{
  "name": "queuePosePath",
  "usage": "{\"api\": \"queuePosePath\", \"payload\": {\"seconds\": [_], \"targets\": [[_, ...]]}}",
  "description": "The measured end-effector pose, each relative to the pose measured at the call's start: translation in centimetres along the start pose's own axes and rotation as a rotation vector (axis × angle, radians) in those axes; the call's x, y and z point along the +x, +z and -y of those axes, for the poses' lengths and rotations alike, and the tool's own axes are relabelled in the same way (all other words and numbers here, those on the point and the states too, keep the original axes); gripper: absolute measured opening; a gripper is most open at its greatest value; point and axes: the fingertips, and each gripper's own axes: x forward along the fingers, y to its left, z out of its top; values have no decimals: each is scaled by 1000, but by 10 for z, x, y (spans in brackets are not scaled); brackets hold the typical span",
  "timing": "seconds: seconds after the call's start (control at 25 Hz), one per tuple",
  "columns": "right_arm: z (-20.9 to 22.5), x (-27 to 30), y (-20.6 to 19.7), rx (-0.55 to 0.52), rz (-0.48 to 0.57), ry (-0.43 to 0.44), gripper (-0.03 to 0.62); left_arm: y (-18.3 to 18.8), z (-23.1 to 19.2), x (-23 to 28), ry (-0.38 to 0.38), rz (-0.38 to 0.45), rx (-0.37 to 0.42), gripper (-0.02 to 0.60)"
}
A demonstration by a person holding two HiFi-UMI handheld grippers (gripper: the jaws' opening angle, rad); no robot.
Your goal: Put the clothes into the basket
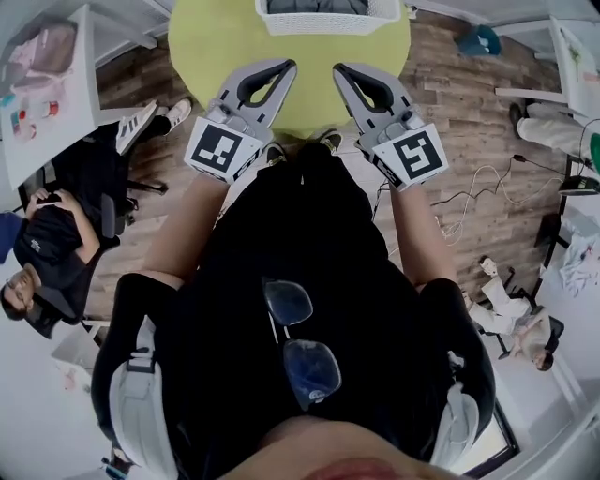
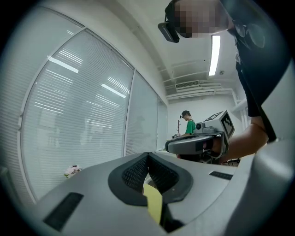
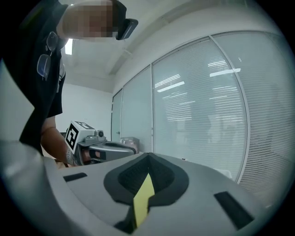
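Jaws on both sides read as together from where I sit. In the left gripper view the two dark ribbed pads [image 2: 138, 171] meet in a closed seam, pad against pad, with only a yellow sliver [image 2: 153, 203] showing in the gap below them. The right gripper view gives me the same: pads pressed flat on each other above a strip of the same yellow.

From the head view, the left gripper [image 1: 287, 67] and right gripper [image 1: 339, 69] are held side by side in front of the person's chest, tips near each other but apart, both pointing towards the table [image 1: 211, 47]. Each one carries its marker cube at the wrist end. Each gripper view catches the other gripper off to one side, held level, with window blinds [image 2: 83, 110] behind.

The clothes [image 1: 314, 5] lie inside the basket [image 1: 328, 23], a white slatted one that stands on the far part of the round yellow-green table, cut off by the top edge of my picture. I can see grey fabric in it, but not how many pieces. Both grippers are well short of the basket.

Glasses [image 1: 298, 342] hang from the person's dark shirt. Seated people [image 1: 47, 244] are off to the left on the wood floor [image 1: 469, 122].
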Motion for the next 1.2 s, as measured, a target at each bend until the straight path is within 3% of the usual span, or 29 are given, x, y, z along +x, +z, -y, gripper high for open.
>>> {"api": "queuePosePath", "payload": {"seconds": [1.2], "targets": [[-55,-115,11,-25,90,70,25,32,135,-23,77,46,37,9]]}}
